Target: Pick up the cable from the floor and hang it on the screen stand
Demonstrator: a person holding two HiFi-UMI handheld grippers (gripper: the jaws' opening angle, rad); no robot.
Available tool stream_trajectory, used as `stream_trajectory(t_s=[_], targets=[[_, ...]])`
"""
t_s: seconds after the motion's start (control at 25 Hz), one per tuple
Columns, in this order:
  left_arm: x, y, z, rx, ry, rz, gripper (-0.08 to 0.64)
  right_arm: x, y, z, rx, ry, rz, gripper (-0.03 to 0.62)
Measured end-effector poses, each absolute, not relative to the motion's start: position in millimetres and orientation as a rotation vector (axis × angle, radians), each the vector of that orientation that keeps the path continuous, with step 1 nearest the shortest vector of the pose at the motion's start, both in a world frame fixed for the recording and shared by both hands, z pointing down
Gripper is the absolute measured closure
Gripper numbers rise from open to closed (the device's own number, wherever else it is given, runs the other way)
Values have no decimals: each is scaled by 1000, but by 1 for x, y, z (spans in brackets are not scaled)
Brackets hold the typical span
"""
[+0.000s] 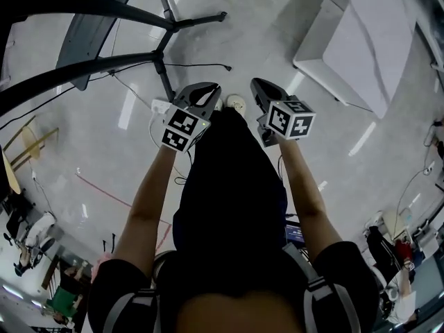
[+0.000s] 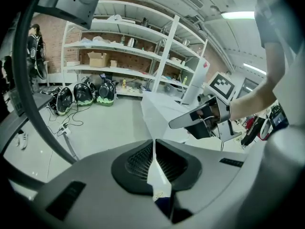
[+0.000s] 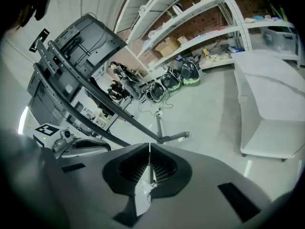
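A thin black cable lies on the pale floor beside the foot of the screen stand, ahead of both grippers. The stand's dark posts slant across the upper left, and in the right gripper view its screen and one foot show. My left gripper and right gripper are held side by side above the floor, apart from the cable. Both are shut with nothing between the jaws, as the left gripper and right gripper show in their own views.
A white power strip and a round white thing lie on the floor just below the grippers. A large white table stands at the right. Shelving with helmets and more cables lines the far wall.
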State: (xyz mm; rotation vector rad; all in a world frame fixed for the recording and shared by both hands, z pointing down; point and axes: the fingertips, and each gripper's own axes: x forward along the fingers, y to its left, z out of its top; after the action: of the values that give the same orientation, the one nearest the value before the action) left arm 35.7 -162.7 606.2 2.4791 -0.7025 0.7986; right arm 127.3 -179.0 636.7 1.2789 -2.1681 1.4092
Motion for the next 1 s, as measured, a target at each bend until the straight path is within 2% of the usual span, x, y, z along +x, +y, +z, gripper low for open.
stream_trajectory(t_s=[1.0], targets=[[15, -181, 879, 2443, -459, 1096, 552, 106, -184, 861, 1428, -2004, 1516, 568]])
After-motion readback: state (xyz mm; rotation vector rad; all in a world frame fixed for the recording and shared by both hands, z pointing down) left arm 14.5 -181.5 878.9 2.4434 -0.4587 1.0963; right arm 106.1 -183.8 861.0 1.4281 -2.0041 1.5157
